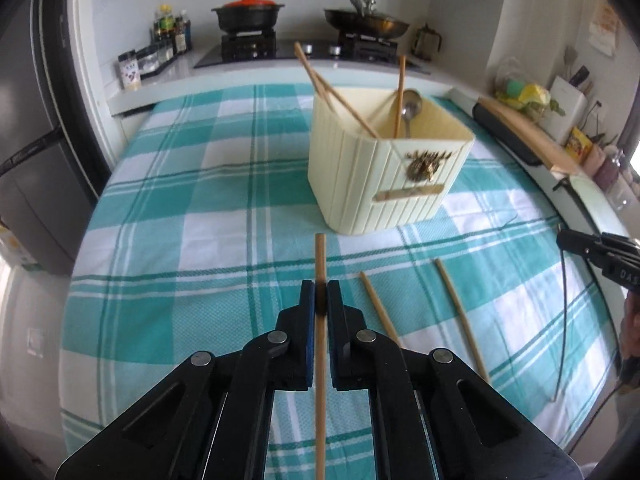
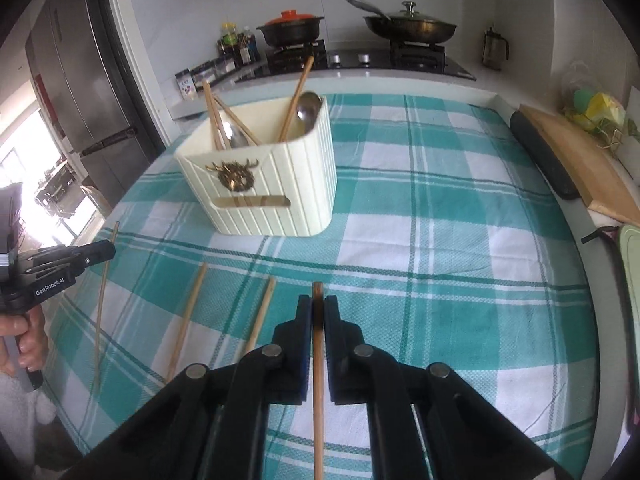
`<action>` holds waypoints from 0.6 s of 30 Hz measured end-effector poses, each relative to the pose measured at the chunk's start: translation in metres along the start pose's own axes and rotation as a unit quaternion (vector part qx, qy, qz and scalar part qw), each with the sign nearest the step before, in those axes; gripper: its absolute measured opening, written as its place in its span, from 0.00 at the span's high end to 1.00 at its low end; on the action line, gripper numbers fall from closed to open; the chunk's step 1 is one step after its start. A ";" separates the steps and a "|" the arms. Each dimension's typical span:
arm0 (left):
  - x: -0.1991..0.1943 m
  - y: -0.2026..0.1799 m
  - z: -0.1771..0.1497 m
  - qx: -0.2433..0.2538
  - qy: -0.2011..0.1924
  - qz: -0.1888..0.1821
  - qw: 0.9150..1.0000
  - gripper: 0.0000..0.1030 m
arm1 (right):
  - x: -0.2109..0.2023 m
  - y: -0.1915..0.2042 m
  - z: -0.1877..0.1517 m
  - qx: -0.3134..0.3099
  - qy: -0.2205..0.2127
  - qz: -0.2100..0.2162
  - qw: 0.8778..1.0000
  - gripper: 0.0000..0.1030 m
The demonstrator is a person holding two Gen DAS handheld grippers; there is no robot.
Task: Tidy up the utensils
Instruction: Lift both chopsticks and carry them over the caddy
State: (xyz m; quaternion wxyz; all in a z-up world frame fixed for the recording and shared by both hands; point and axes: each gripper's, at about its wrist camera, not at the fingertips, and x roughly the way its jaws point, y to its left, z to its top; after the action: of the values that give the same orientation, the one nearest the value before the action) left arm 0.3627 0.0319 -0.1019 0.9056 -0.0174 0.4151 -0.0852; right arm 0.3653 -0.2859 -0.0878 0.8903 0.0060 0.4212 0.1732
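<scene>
Gripping 1 wooden chopstick each, both hand-held grippers are closed tight on their sticks: the left gripper pinches its chopstick so that a short length pokes out ahead of the fingertips and a long length trails back under the body, and the right gripper holds its chopstick with only a stub showing past the tips. My judgement is that the main risk lies in that long trailing end: pinched so near 1 end, either stick could pivot or slide in the pads as it is tipped toward the holder, then miss the opening or drop back onto the checked cloth. A second risk is a clash, since both grippers would head for the same cream utensil holder, where several chopsticks and a spoon already lean and could block or be knocked by an incoming tip. The holder stands ahead of the left gripper and a little to its right, well apart; from the right gripper it lies ahead and to its left. 2 loose chopsticks lie on the cloth between the grippers, just right of the left one.
</scene>
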 end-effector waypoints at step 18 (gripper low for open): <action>-0.119 -0.028 0.019 0.001 -0.135 -0.057 0.989 0.97 | -0.118 0.015 0.006 -0.005 -0.159 -0.007 0.987 0.94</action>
State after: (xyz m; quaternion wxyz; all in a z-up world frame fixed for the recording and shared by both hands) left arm 0.2970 0.0232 0.0028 0.9470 -0.0521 0.2872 -0.1342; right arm 0.2965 -0.3082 0.0070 0.9471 0.0260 0.2736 0.1659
